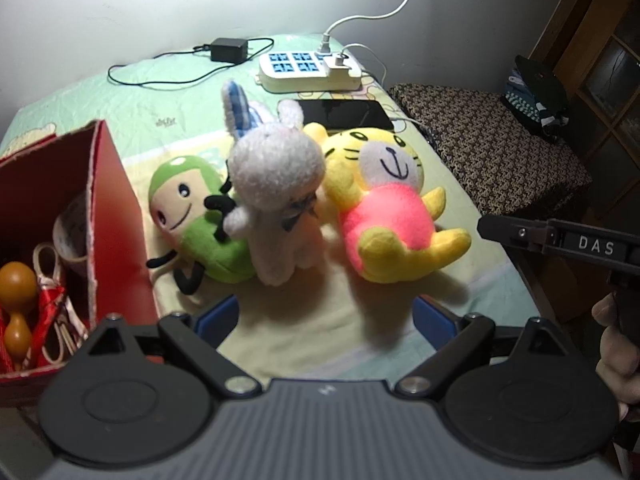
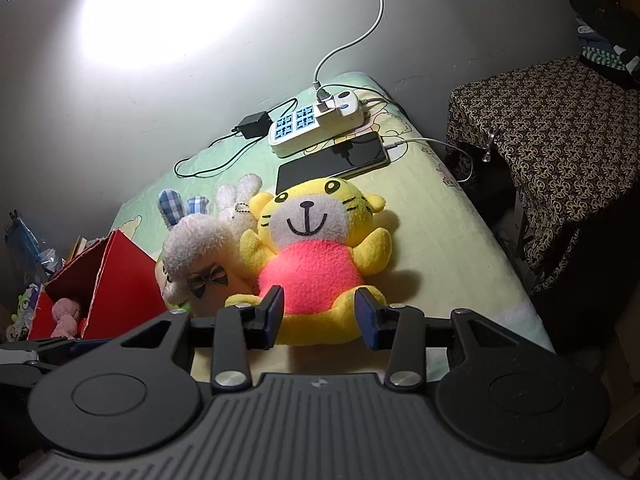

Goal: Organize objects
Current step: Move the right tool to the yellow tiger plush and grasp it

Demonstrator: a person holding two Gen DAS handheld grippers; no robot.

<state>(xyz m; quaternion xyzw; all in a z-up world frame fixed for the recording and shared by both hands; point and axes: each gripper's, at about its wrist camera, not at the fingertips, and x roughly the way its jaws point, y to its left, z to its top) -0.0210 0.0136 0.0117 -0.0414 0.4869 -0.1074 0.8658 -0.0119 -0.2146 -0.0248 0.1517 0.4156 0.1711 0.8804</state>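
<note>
Three plush toys lie together on the bed: a green one (image 1: 192, 220), a white rabbit (image 1: 276, 188) (image 2: 200, 252) and a yellow tiger in a pink shirt (image 1: 384, 208) (image 2: 316, 260). My left gripper (image 1: 326, 320) stands open and wide, just short of the rabbit, with nothing between its fingers. The right gripper (image 2: 320, 316) is open at a narrower gap. It frames the tiger's lower body in the right wrist view, but its pads do not press on it. In the left wrist view the right gripper's finger (image 1: 540, 236) sits just right of the tiger's foot.
A red box (image 1: 116, 208) (image 2: 116, 280) at the left holds a gourd (image 1: 16, 288), a mug and small items. Behind the toys lie a phone (image 1: 348, 114), a power strip (image 1: 308, 70) and a black adapter (image 1: 228, 49). A cloth-covered side table (image 2: 552, 128) stands to the right.
</note>
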